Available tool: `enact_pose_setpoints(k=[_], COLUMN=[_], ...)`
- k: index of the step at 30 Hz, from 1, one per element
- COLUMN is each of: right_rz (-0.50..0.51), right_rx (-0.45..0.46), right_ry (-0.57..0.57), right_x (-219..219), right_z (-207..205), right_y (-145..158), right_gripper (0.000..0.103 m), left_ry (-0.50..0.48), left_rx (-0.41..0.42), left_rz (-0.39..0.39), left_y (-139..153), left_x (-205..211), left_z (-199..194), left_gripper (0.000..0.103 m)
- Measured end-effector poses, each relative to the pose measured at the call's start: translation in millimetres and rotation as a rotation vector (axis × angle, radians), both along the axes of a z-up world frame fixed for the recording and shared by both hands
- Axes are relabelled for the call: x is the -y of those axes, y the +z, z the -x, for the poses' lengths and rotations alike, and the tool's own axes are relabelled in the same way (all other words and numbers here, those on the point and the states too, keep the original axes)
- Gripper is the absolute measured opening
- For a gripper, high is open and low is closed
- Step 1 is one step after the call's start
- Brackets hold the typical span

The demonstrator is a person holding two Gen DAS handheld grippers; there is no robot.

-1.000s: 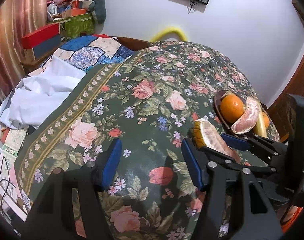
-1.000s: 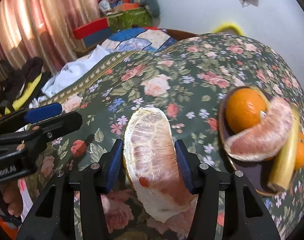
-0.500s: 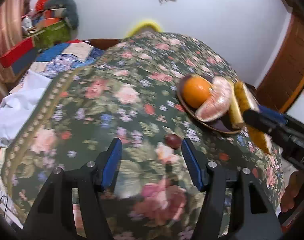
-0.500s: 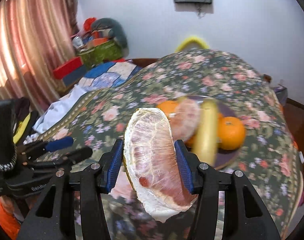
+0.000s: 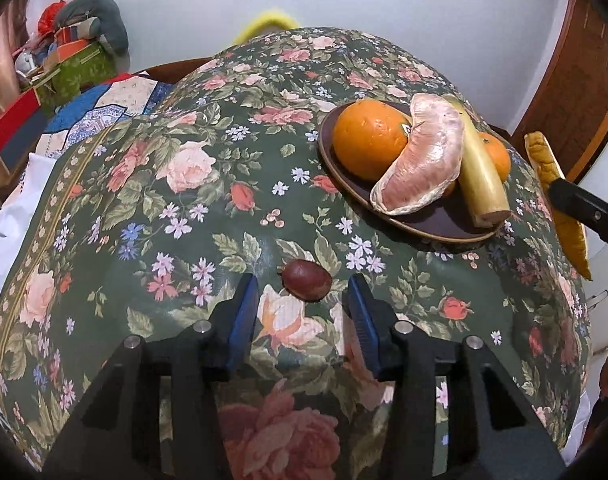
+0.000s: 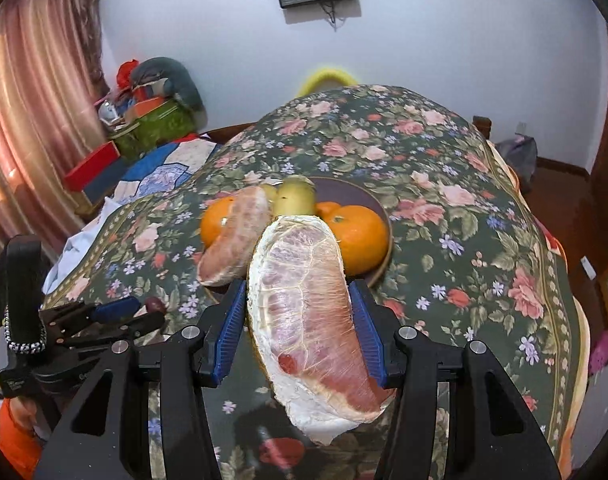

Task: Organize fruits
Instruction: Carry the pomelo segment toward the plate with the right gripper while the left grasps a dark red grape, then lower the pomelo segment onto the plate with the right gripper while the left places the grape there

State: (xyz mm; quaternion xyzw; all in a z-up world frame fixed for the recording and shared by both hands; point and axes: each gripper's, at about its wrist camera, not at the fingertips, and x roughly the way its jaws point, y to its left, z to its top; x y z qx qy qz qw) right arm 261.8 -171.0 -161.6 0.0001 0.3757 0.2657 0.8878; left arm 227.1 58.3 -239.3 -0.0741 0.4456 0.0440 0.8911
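On the floral tablecloth (image 5: pixel 176 208) that covered the table, the left gripper (image 5: pixel 304 300) hung low over the near half, its blue pads (image 5: pixel 244 312) standing apart on either side of a small dark-red fruit (image 5: pixel 307 280) that lay loose on the cloth. The jaws had just been closing in, yet neither pad touched the fruit; it sat just beyond the tips and between them, seemingly lined up so that a short push forward and a squeeze would take it.

Further right, toward the table's right edge, stood the brown plate (image 5: pixel 435 228), evidently the gathering place. It carried a large orange (image 5: pixel 367 140) at its left, a peeled pomelo segment (image 5: pixel 423 168) leaning on that orange, a pale banana (image 5: pixel 479 168) laid lengthwise beside it, and a smaller orange (image 5: pixel 497 156) behind the banana. The pieces rested against one another, which probably kept them from rolling off.

At the right, the right gripper (image 6: pixel 300 328) was clamped on a second pomelo segment (image 6: pixel 307 312), the pads pressing its two long flanks, so the soft flesh was squeezed across its narrower width. It was held in the air in front of the plate's near rim, presumably ready to be set among the others.
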Motion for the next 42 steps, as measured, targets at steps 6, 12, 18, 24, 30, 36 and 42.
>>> enact_pose_setpoints(k=[6, 12, 18, 24, 30, 36, 42], right_rz=[-0.015, -0.03, -0.035, -0.056, -0.07, -0.065, -0.074], right_rx=[-0.009, -0.006, 0.01, 0.018, 0.009, -0.001, -0.011], right_ry=[-0.006, -0.025, -0.042, -0.06, -0.063, -0.051, -0.05], right_x=[7.8, 18.3, 26.7, 34.6, 40.6, 37.3, 36.9], right_z=[-0.8, -2.5, -7.2, -13.2, -16.5, -20.7, -24.9], right_y=[-3.6, -1.3, 4.5, 9.1, 7.3, 1.9, -1.7], right_gripper=[0.049, 0.049, 0.049, 0.049, 0.049, 0.049, 0.049], left_ry=[0.002, -0.006, -0.066, -0.145, -0.182, -0.193, -0.181], left_rx=[0.004, 0.01, 0.052, 0.086, 0.031, 0.015, 0.026], left_rz=[0.013, 0.012, 0.034, 0.051, 0.053, 0.041, 0.05], left_y=[-0.7, 4.6, 23.5, 36.0, 19.6, 14.9, 17.9], left_x=[-3.2, 2.8, 25.1, 56.1, 77.7, 81.1, 75.3], left_z=[-1.1, 0.3, -4.8, -23.1, -49.8, -56.5, -52.1], left_gripper=[0.02, 0.019, 0.019, 0.019, 0.019, 0.021, 0.029])
